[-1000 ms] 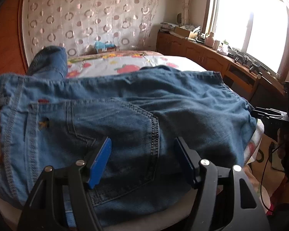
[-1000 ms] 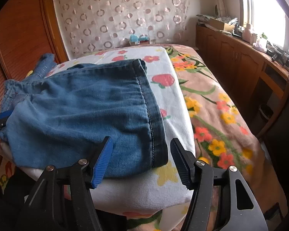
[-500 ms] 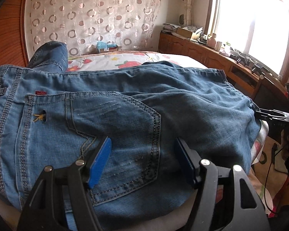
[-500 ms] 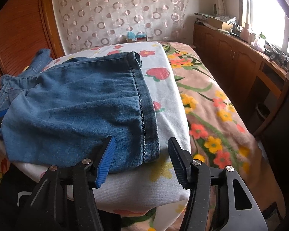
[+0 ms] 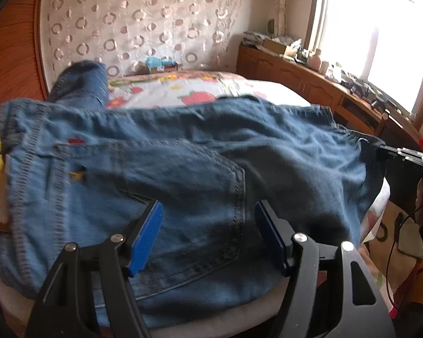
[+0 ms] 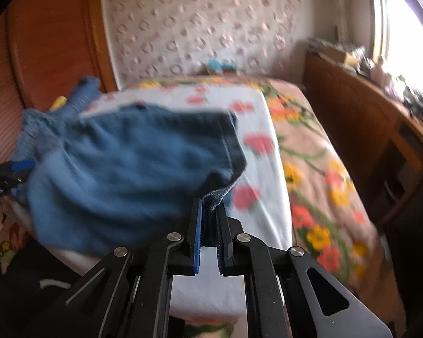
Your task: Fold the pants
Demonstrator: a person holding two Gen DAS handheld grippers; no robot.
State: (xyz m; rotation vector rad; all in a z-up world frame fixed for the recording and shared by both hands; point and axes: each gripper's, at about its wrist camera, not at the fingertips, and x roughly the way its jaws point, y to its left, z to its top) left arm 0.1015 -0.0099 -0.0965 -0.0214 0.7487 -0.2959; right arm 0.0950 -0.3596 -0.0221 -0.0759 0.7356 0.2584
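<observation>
The blue denim pants point(image 5: 183, 169) are lying across the near end of the bed point(image 6: 268, 146), back pocket up, stitching showing. The right gripper point(image 6: 208, 205), whose jaws have just been closing, is pinching the dark hem corner and raising it off the white strawberry sheet. The left gripper point(image 5: 208, 217) is hanging spread over the pocket, gripping nothing.

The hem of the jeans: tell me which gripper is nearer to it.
Right. The right gripper is shut on the hem, lifting that corner off the bed. The left gripper hangs open over the back pocket, at the waist end of the jeans.
</observation>
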